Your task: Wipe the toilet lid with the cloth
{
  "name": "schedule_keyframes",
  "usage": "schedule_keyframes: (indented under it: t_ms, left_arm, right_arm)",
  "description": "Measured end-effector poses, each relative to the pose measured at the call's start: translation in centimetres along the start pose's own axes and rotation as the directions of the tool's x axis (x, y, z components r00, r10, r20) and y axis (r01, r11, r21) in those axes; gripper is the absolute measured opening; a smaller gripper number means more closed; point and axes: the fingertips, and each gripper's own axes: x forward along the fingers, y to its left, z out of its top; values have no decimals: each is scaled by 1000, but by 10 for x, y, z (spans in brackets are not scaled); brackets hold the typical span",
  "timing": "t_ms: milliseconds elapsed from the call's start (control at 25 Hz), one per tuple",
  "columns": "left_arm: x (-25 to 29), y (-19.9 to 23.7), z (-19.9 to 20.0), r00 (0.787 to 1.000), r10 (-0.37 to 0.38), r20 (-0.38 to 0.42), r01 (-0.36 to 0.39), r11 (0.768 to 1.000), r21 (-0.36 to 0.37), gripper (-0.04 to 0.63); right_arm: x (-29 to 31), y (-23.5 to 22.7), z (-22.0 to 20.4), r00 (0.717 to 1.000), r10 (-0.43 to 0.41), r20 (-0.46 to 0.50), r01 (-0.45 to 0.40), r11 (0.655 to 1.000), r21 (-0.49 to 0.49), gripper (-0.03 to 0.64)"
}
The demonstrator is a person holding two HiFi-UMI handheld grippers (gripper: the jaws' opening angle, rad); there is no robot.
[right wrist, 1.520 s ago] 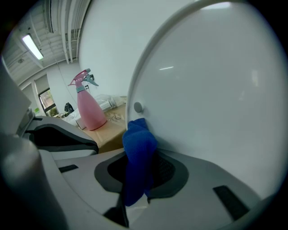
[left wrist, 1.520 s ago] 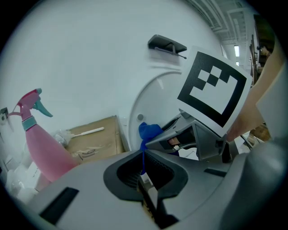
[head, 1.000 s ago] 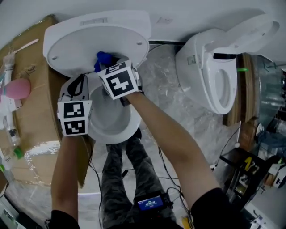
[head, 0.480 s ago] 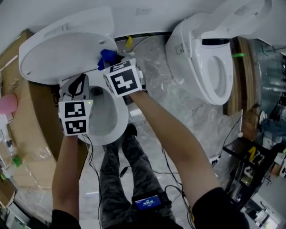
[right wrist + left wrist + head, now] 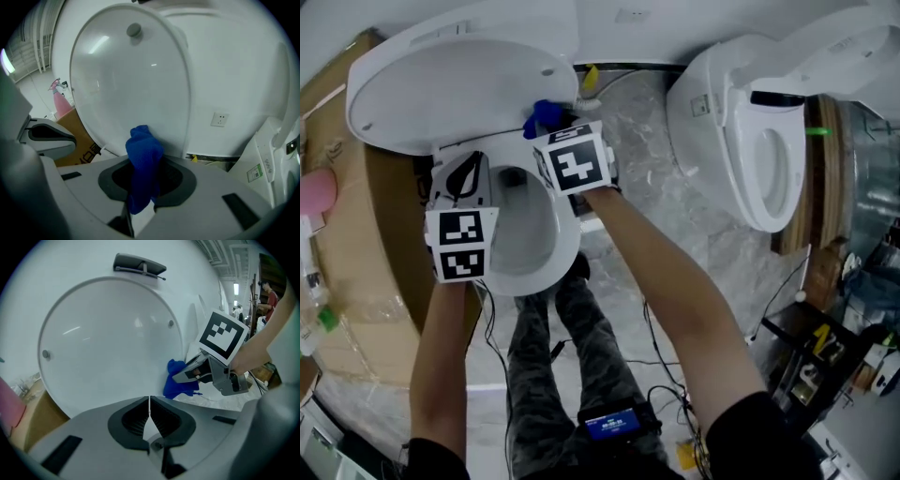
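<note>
Lid (image 5: pixel 459 80): white, raised upright at the far end of the toilet, with its inner face toward the person; round bumpers show on that face.
Cloth (image 5: pixel 143 161): blue and bunched, pinched in the right gripper. Its free end sticks up past the jaws at the lid's low right edge, near the hinge. Whether it presses on the lid cannot be told.
Right gripper (image 5: pixel 142 194): jaws clamped on the cloth; it is held over the bowl's far right rim and points at the lid.
Left gripper (image 5: pixel 149 412): jaws pressed together with nothing between them; it is held over the bowl's left rim, aimed at the middle of the lid, just left of the right gripper.
Bowl (image 5: pixel 555 267): open, below both grippers, on the near side of the lid.
Second toilet (image 5: pixel 741 141): white, lid up, to the right and well apart.
Box (image 5: pixel 380 244): cardboard, left of the toilet.
Bottle (image 5: pixel 314 192): pink, at the far left by the box.
Socket (image 5: pixel 219 119): white, on the wall right of the lid.
Legs (image 5: pixel 553 366): the person's, in patterned trousers, near the bowl.
</note>
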Motion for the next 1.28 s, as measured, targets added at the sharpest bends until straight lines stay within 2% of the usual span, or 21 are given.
schedule_keyframes:
  t_ms: [240, 520, 760, 880, 1080, 1280]
  left_arm:
    - [-12, 35, -35, 998, 52, -27, -54, 997, -62, 17]
    - [-29, 91, -66, 993, 113, -41, -117, 985, -123, 17]
    - [-36, 116, -81, 993, 115, -35, -120, 970, -213, 17]
    - [-37, 117, -82, 994, 106, -30, -110, 967, -231, 17]
    - [-41, 121, -83, 994, 104, -19, -105, 951, -290, 17]
    - [-41, 118, -85, 996, 91, -22, -94, 960, -265, 17]
  right_arm:
    - [34, 36, -5, 999, 24, -47, -26, 999, -37, 92]
    - [74, 108, 2, 991, 89, -96, -98, 991, -91, 92]
    - [104, 172, 7, 981, 143, -128, -157, 982, -107, 92]
    - [113, 198, 8, 975, 166, -145, -183, 976, -114, 92]
    - [117, 215, 12, 974, 171, -146, -190, 973, -128, 92]
    - [109, 203, 18, 980, 162, -114, -177, 975, -137, 92]
